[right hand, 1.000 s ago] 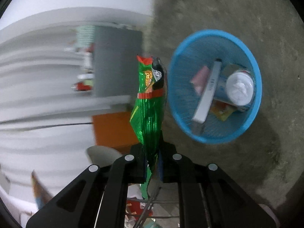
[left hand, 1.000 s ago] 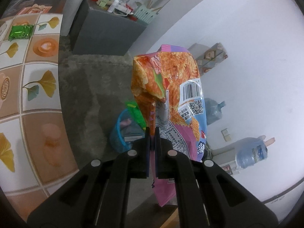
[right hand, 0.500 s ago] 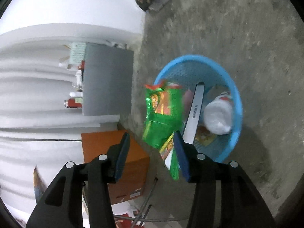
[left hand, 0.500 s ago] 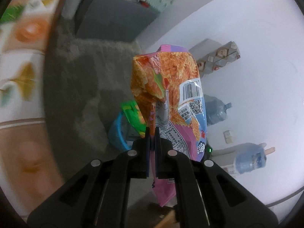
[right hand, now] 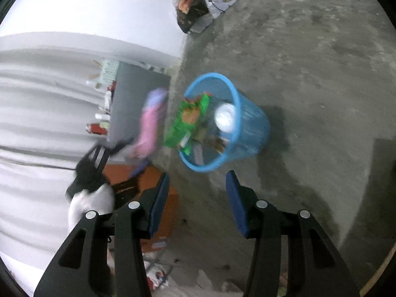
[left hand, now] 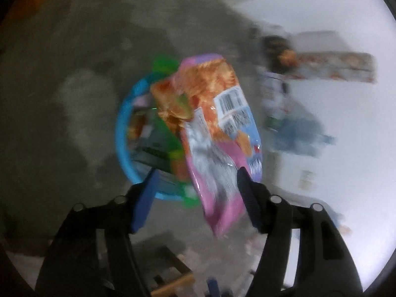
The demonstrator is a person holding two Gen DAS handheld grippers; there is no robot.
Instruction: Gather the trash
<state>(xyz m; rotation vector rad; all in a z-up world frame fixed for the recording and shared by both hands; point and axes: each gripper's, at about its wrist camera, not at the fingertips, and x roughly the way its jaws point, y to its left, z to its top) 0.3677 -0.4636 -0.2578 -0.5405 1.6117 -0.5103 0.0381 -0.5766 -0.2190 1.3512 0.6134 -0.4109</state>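
Both tools are standing wide and gripping nothing: the left tool (left hand: 195, 193) is dropping the pink snack bag (left hand: 212, 133) toward the blue bin (right hand: 250, 123), where the green wrapper (right hand: 188, 121) is already landing; the right tool (right hand: 198, 198) is hovering above.

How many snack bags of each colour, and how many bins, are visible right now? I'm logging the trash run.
Pink and orange snack bag: 1, loose between the open left gripper fingers
Green snack bag: 1, at the bin rim
Blue bin: 1
Total: 3
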